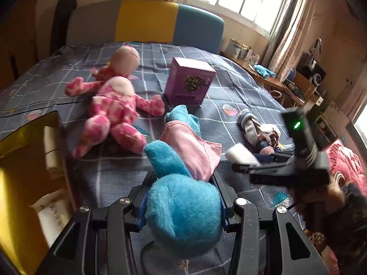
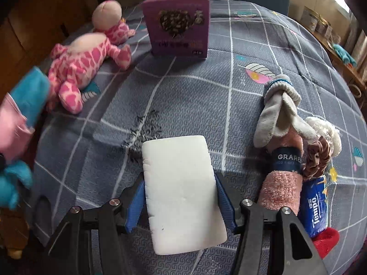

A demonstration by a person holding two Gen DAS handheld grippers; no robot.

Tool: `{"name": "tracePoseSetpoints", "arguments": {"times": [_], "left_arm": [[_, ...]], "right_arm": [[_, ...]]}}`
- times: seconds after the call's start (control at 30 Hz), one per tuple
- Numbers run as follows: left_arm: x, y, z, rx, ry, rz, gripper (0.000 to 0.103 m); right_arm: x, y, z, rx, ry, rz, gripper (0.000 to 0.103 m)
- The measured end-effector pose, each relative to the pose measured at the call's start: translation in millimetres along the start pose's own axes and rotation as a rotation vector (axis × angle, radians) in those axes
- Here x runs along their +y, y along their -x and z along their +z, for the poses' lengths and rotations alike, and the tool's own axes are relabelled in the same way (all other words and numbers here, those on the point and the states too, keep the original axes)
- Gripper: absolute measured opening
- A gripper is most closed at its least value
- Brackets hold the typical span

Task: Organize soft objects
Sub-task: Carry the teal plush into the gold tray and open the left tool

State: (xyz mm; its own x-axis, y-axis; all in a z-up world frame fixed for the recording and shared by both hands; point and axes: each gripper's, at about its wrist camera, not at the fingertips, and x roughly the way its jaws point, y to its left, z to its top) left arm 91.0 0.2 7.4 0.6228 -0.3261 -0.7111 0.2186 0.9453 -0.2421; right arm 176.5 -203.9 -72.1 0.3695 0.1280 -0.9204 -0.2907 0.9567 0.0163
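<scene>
1. Left gripper (image 1: pixel 183 197) is clamped on the blue plush toy (image 1: pixel 183 210), held above the bed (image 1: pixel 229 87).
2. Right gripper (image 2: pixel 181 197) clamps the white sponge (image 2: pixel 181 190); advice: carry both level toward the golden box (image 1: pixel 25 160).

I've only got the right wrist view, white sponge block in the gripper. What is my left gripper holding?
Observer: The left gripper is shut on a blue plush toy with a pink cloth part.
Operator: Anything to the left of it that I can't see?
Observer: Yes, an open gold-lined box sits at the bed's left edge, beside the pink spotted plush.
Operator: How does my right gripper look from there?
Observer: The right gripper is blurred, carrying the white sponge block above the bedspread, near the pile of socks.
</scene>
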Motion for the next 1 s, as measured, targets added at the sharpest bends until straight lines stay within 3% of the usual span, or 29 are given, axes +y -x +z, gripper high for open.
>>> {"name": "tracePoseSetpoints", "arguments": {"times": [0.07, 0.1, 0.23, 0.47, 0.7, 1.0], "left_arm": [[11, 14, -1, -0.025, 0.025, 0.012, 0.048], [18, 21, -2, -0.033, 0.043, 0.020, 0.048], [55, 46, -4, -0.068, 0.115, 0.069, 0.048], [155, 70, -5, -0.096, 0.333, 0.208, 0.048], [224, 48, -6, -0.047, 0.475, 0.314, 0.048], [240, -3, 1, 0.019, 0.490, 0.362, 0.056]], "right_arm": [[8, -16, -4, 0.048, 0.039, -0.027, 0.058], [10, -14, -5, 0.030, 0.051, -0.036, 0.058], [-1, -16, -5, 0.036, 0.004, 0.007, 0.058], [0, -17, -6, 0.022, 0.009, 0.007, 0.060], [1, -15, -8, 0.010, 0.018, -0.001, 0.060], [4, -12, -9, 0.009, 0.027, -0.008, 0.060]]}}
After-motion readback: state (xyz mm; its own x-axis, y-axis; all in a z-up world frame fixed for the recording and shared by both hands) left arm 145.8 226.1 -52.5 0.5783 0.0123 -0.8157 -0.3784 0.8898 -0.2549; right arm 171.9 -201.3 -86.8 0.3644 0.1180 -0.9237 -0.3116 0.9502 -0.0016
